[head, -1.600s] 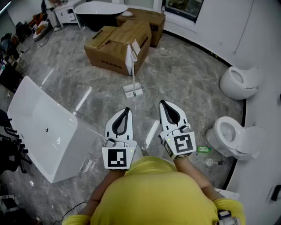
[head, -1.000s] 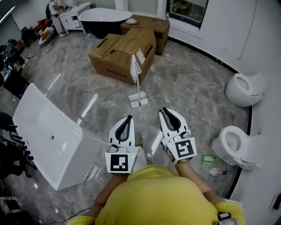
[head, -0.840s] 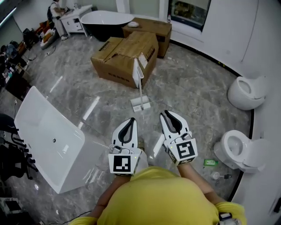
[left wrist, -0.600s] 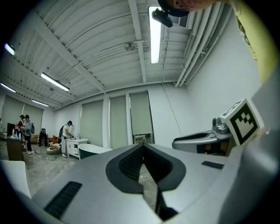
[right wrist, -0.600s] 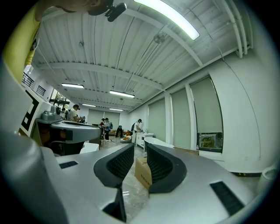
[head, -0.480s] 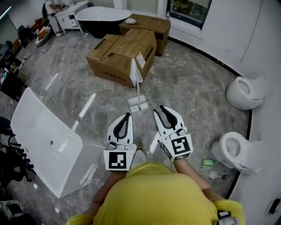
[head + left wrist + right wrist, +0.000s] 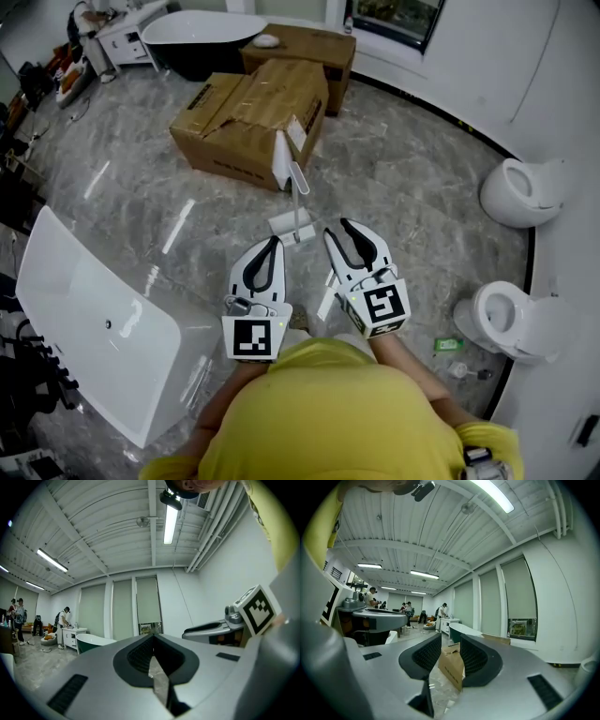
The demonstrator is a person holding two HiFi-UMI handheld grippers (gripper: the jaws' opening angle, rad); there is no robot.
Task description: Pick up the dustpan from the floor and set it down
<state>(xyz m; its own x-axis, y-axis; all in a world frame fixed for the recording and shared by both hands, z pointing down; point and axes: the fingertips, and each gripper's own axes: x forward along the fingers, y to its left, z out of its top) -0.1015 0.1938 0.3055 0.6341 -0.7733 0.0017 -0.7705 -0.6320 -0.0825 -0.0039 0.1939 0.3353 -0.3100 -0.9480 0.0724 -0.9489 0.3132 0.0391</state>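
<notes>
Between the fingers of the right gripper point(image 7: 337, 228) there is an open gap with nothing in it. The jaws have just been opening. In the right gripper view the two dark finger pads point(image 7: 480, 660) stand apart, and only a distant cardboard box point(image 7: 451, 665) shows through the gap. The fingers point(image 7: 136, 656) of the left gripper point(image 7: 273, 240) are pressed together at the tips and enclose nothing; in the left gripper view a thin slit of floor shows below the tips. The two grippers lie side by side, their marker cubes toward the person in the yellow shirt point(image 7: 328, 412).

Just ahead of both sets of fingertips in the head view, the dustpan point(image 7: 290, 225) stands on the grey marble floor point(image 7: 412, 178). It is white, with its base flat on the floor and its long handle upright. Neither gripper touches it. It stands between the grippers and the cardboard box point(image 7: 248, 112), near that box's closest corner. Whether its upper part leans on the box cannot be told.

Farther out:
- A second box point(image 7: 300, 42) sits behind the first.
- A black bathtub point(image 7: 192, 33) stands at the floor's far edge.
- A white bathtub point(image 7: 84, 309) lies along the left edge.
- One toilet point(image 7: 516, 192) and another point(image 7: 511, 319) stand along the right edge.
- A green packet point(image 7: 448, 344) lies beside the nearer toilet.
</notes>
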